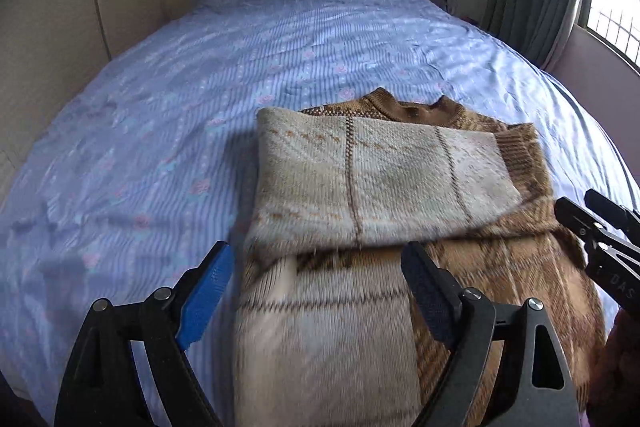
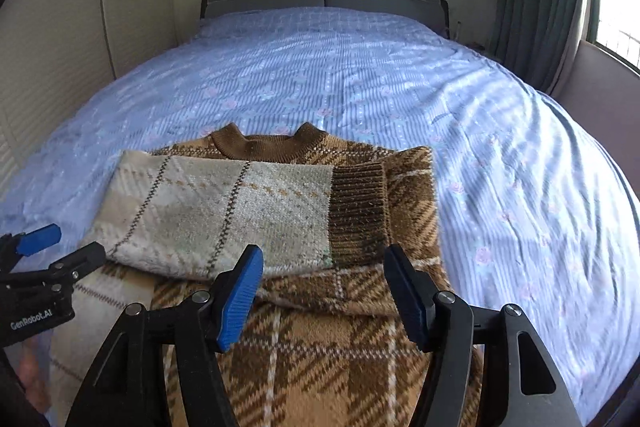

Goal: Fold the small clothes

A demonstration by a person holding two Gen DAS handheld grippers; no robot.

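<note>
With one sleeve laid across its chest, brown plaid sweater [image 2: 304,307], part-folded, near edge of bed [image 2: 360,75].
Sleeve [image 2: 224,211] crosses to narrow the body; left gripper [image 1: 316,291] and right gripper [image 2: 320,299] gape empty above the hem, likely ready for the next fold.

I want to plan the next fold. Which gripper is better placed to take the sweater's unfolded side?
Probably the right gripper: it hangs open over the brown side of the sweater, which is not yet folded in. The left gripper is over the pale side, whose sleeve already lies across.
</note>
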